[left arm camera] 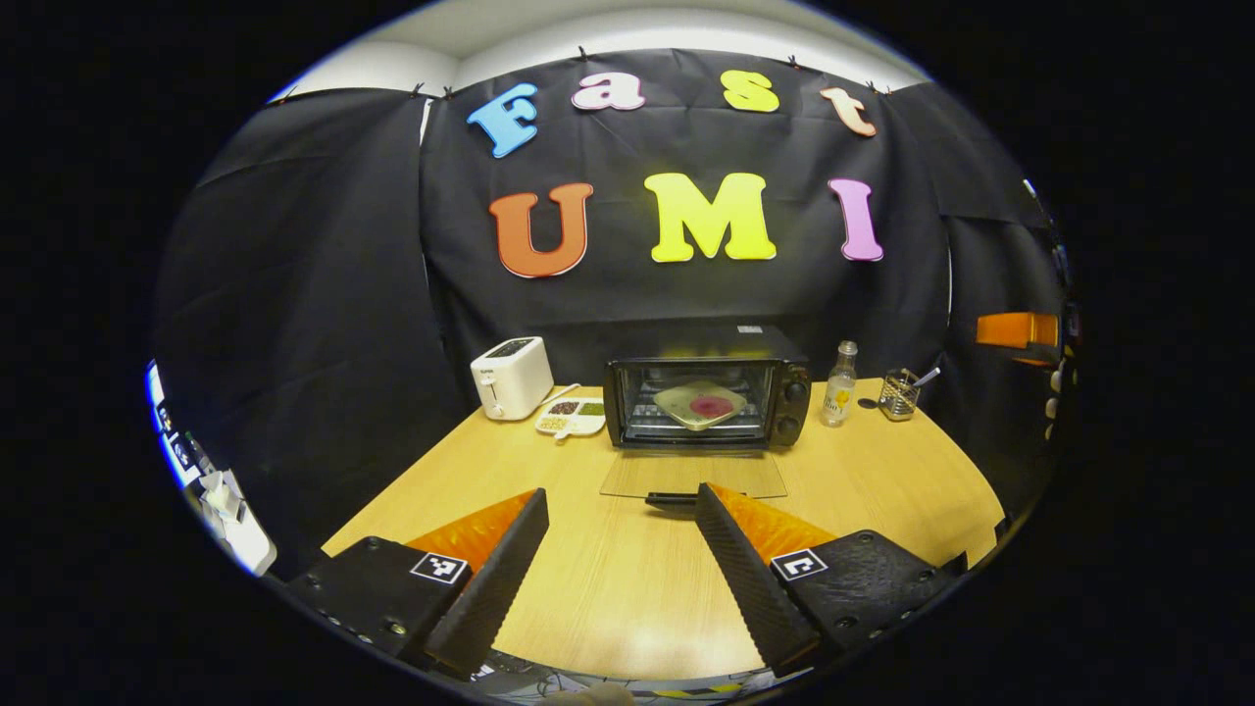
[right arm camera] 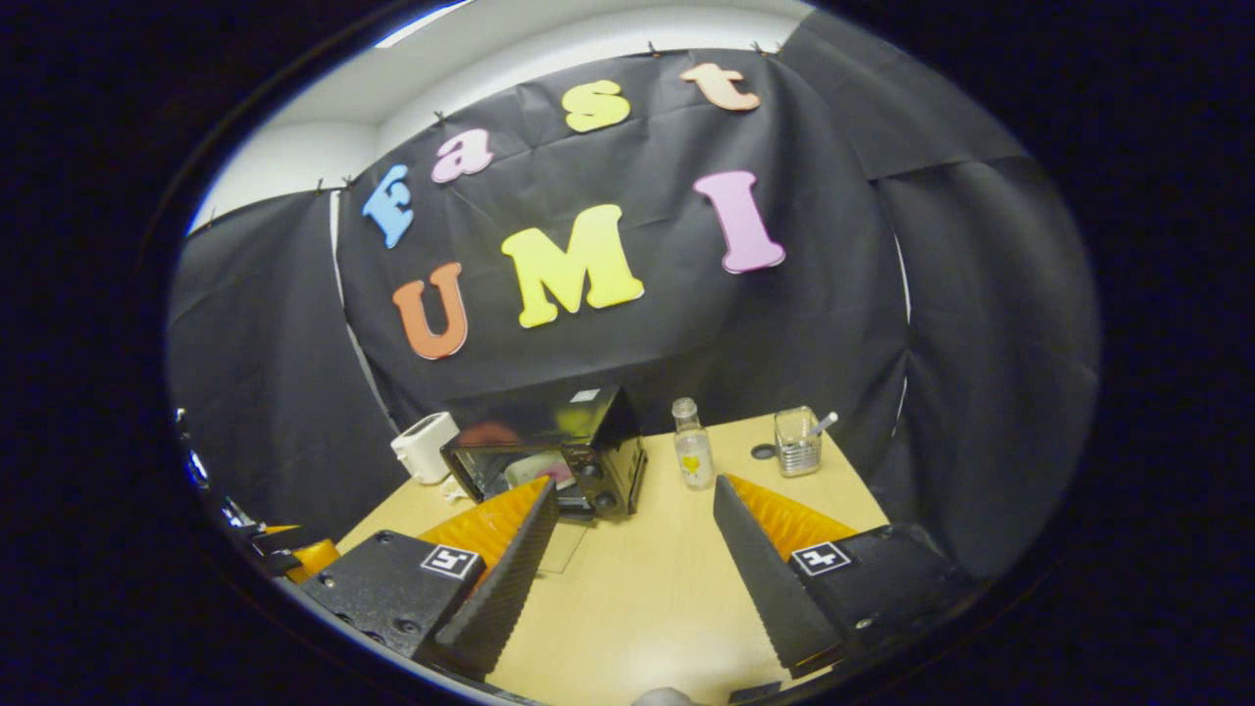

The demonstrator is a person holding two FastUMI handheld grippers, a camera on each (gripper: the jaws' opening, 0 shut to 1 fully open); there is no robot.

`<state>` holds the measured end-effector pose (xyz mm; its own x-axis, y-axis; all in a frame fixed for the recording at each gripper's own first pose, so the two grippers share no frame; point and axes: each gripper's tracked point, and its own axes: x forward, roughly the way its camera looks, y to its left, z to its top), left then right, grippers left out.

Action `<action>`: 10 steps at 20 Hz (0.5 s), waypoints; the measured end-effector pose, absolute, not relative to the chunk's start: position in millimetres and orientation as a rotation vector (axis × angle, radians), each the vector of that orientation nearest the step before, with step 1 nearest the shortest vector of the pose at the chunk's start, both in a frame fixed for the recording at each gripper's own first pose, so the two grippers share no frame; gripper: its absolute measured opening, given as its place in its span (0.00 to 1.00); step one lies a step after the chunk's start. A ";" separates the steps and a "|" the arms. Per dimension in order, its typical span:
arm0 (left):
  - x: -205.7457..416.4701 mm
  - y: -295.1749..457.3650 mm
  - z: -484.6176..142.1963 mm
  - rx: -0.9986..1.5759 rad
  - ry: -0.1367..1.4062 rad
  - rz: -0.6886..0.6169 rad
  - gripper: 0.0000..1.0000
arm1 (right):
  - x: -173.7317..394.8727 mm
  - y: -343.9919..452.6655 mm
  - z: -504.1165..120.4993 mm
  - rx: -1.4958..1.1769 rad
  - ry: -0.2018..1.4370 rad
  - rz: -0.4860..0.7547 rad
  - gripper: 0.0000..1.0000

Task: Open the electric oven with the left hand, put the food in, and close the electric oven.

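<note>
Left gripper view: open oven (left arm camera: pixel 708 400) beyond spread left gripper (left arm camera: pixel 621 512)

left gripper view faces oven (left arm camera: pixel 706 402) squarely, right gripper view tilted from its right, both share table (left arm camera: pixel 627 579)

No readable text: small labels on the bottle (left arm camera: pixel 839 383) and oven (left arm camera: pixel 708 388) too blurred.
</note>
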<state>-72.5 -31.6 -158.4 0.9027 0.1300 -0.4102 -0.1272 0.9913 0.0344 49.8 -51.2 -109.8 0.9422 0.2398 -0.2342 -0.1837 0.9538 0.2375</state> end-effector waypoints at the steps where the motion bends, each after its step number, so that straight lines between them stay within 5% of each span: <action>1: -65.5 -38.7 -166.2 0.012 0.437 0.128 0.97 | 49.5 -56.7 -107.6 0.208 0.263 0.220 1.00; 10: 6.6 -81.4 -293.2 0.038 0.597 -0.052 0.97 | 42.9 -69.8 -85.1 0.159 0.273 0.105 1.00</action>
